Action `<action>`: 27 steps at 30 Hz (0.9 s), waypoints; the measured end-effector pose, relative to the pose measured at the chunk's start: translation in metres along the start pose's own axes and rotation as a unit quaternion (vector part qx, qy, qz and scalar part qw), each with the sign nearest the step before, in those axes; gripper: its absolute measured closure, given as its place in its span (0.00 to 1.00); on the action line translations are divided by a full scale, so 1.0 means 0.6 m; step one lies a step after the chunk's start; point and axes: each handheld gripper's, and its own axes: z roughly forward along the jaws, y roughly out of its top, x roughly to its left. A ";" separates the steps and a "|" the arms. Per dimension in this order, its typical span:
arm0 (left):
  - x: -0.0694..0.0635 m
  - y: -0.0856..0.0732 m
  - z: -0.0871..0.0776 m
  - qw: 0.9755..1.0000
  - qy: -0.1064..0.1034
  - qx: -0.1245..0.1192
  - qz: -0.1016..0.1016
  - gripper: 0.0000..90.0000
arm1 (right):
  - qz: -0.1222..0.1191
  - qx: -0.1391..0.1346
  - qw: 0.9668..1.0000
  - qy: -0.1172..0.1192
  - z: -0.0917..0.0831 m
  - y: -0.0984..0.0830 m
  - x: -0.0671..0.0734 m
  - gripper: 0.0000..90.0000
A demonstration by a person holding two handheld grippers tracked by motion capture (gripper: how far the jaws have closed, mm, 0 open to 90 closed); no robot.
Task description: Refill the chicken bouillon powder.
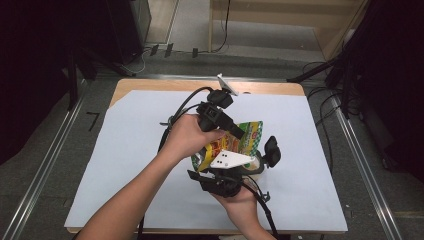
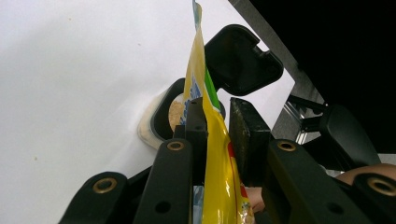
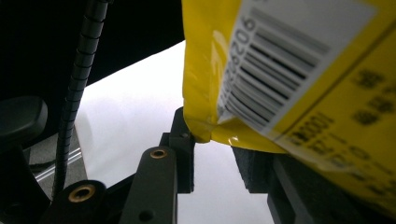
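A yellow and green snack bag (image 1: 253, 131) hangs above the table's middle. My left gripper (image 1: 240, 132) reaches in from the left and is shut on it. In the left gripper view the bag (image 2: 217, 154) stands edge-on between the pads of the left gripper (image 2: 219, 112). My right gripper (image 1: 245, 167) comes up from the front edge, under the bag. In the right gripper view the bag's barcode corner (image 3: 303, 84) hangs over the right gripper (image 3: 212, 154), whose jaws stand apart over white paper. A cream container (image 2: 159, 121) with tan contents sits below, its black lid (image 2: 240, 58) flipped open.
White paper (image 1: 125, 165) covers a wooden table (image 1: 150, 84). The container (image 1: 258, 166) and its lid (image 1: 272, 150) stand right of the grippers. Black cables (image 1: 182, 107) trail from both grippers. Metal rails (image 1: 45, 165) run along both sides on the floor.
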 end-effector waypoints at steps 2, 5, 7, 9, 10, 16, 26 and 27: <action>0.001 0.000 0.000 1.000 0.000 0.000 0.001 0.87 | -0.001 0.000 1.000 0.001 0.000 0.000 0.000 0.80; 0.001 0.000 0.000 1.000 0.000 0.000 0.001 0.87 | -0.002 -0.001 1.000 0.000 0.000 0.001 0.000 0.80; 0.001 0.000 0.000 1.000 0.002 0.000 0.001 0.87 | -0.003 0.000 1.000 -0.002 -0.001 0.002 0.001 0.80; 0.000 0.000 -0.001 1.000 0.000 -0.001 0.002 0.87 | -0.004 0.000 1.000 -0.003 -0.001 0.002 0.000 0.80; 0.000 0.000 -0.001 1.000 0.000 -0.001 0.002 0.87 | -0.004 0.000 1.000 -0.003 -0.001 0.001 0.000 0.80; -0.002 0.000 0.000 1.000 0.001 0.003 0.006 0.87 | -0.004 0.002 1.000 -0.005 0.000 -0.001 0.000 0.80; -0.003 0.000 0.001 1.000 0.001 0.001 0.006 0.87 | -0.006 0.002 1.000 -0.006 0.001 -0.002 -0.001 0.80; -0.003 0.000 0.001 1.000 0.001 0.002 0.006 0.87 | -0.006 0.003 1.000 -0.007 0.001 -0.002 -0.002 0.80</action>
